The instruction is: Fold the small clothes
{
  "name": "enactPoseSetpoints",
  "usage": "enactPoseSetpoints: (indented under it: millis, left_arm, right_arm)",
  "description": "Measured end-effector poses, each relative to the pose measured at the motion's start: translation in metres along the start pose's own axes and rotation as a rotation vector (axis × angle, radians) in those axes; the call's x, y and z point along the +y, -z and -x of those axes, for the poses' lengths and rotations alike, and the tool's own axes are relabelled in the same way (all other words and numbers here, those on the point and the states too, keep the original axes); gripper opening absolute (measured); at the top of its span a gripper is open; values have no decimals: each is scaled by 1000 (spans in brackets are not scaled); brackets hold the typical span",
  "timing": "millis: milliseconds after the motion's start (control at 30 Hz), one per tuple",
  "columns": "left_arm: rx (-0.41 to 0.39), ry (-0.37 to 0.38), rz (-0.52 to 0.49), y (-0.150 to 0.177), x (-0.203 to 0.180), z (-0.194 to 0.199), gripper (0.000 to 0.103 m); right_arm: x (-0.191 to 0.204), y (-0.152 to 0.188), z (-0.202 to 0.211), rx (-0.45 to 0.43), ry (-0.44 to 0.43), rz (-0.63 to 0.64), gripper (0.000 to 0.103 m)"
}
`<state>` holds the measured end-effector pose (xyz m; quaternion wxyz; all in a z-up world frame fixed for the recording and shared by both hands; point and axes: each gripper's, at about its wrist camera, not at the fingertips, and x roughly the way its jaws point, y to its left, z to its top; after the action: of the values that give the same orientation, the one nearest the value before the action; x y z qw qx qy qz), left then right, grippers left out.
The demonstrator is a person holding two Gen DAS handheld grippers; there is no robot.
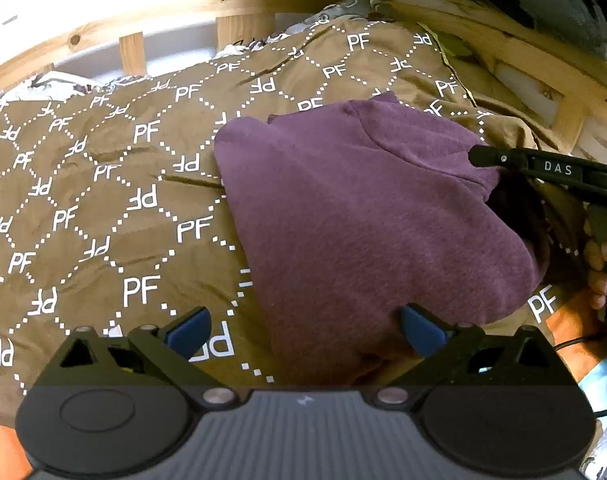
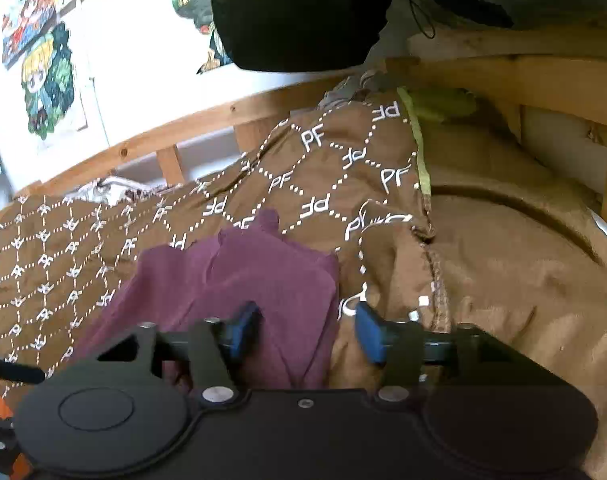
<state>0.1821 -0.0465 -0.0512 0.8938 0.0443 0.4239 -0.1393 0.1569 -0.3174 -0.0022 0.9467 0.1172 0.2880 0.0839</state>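
Observation:
A small purple garment point(image 1: 363, 216) lies folded over on a brown bedspread printed with white "PF" letters point(image 1: 103, 200). My left gripper point(image 1: 305, 332) is open, its blue pads wide apart over the garment's near edge. In the left wrist view the right gripper point(image 1: 543, 172) reaches in from the right, its tip at the garment's right edge. In the right wrist view the garment point(image 2: 239, 280) lies under and ahead of my right gripper point(image 2: 307, 332), which is open, its left pad over the cloth and its right pad past the cloth's right edge.
A wooden bed rail point(image 1: 243, 8) runs along the far side and a wooden frame point(image 2: 543, 76) on the right. A plain brown blanket point(image 2: 523, 260) is bunched at the right. Posters point(image 2: 43, 64) hang on the wall. A dark bundle point(image 2: 303, 12) hangs above.

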Motion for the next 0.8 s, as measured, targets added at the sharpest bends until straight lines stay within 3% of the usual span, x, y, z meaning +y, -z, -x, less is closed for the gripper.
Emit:
enactPoseSetpoints:
  millis: [133, 400, 533, 700, 767, 800]
  left_arm:
    - [6, 4, 6, -1, 1, 0, 102]
    - [-52, 24, -2, -9, -2, 10, 102]
    - [-26, 26, -2, -12, -2, 8, 102]
    - [20, 34, 64, -8, 4, -2, 102]
    - [18, 43, 81, -6, 7, -2, 102]
    - [17, 48, 88, -5, 8, -2, 102]
  right_arm:
    - [6, -2, 5, -41, 12, 51, 6]
    - [1, -16, 5, -163, 26, 102, 4]
    - [-15, -14, -8, -124, 18, 45, 5]
    - [-16, -17, -4, -110, 15, 15, 23]
    - [-13, -20, 0, -93, -10, 26, 48]
    - [-10, -21, 2, -84, -23, 38, 53]
